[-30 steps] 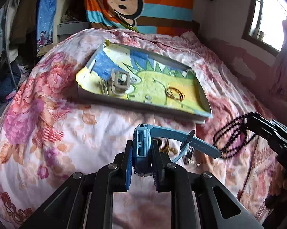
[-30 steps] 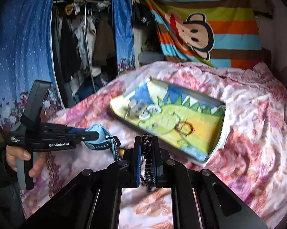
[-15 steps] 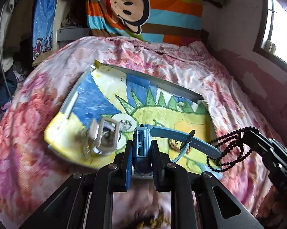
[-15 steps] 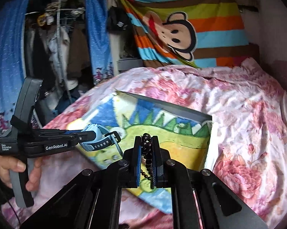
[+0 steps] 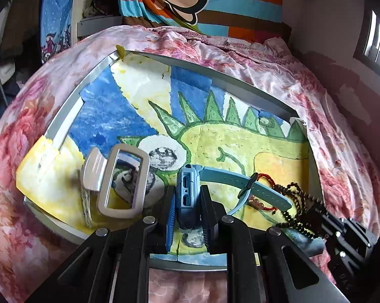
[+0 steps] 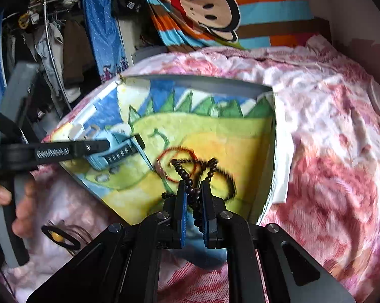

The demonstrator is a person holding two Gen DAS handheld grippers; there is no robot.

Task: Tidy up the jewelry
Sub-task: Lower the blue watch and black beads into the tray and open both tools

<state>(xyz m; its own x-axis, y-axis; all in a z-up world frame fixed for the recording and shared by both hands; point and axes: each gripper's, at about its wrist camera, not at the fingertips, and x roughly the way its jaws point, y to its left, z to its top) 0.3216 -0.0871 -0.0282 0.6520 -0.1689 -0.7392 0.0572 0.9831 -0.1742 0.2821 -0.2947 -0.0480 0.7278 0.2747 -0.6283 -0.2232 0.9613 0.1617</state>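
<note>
- Left wrist view: left gripper (image 5: 188, 208), jaws pinched on the case of a blue watch (image 5: 187, 194); the case is held on edge between the blue pads, and its strap (image 5: 243, 184) is trailed away to the right of the jaws, above the tray.
- Tray (image 5: 63, 116), grey-rimmed and lined with a painted sheet in blue, yellow and green, is laid on a floral bedspread (image 5: 341, 131); it is spread ahead of and beneath both sets of jaws.
- Grey watch (image 5: 121, 179), with a rectangular frame and pale band, is rested on the tray just left of the left jaws.
- Red cord bracelet (image 5: 265, 179) is laid on the tray to the right of the left jaws, partly under the blue strap.
- Right wrist view: right gripper (image 6: 194, 199), jaws pressed onto a strand of dark beads (image 6: 187, 179); loops of the strand are hung ahead of the jaws over the tray, blurred.
- A hand (image 6: 2, 199) is seen on the left gripper's handle, far left of the right jaws.
- Dark loop with a yellow bead (image 6: 59, 237) is laid on the bedspread, left of the right jaws and outside the tray.
</note>
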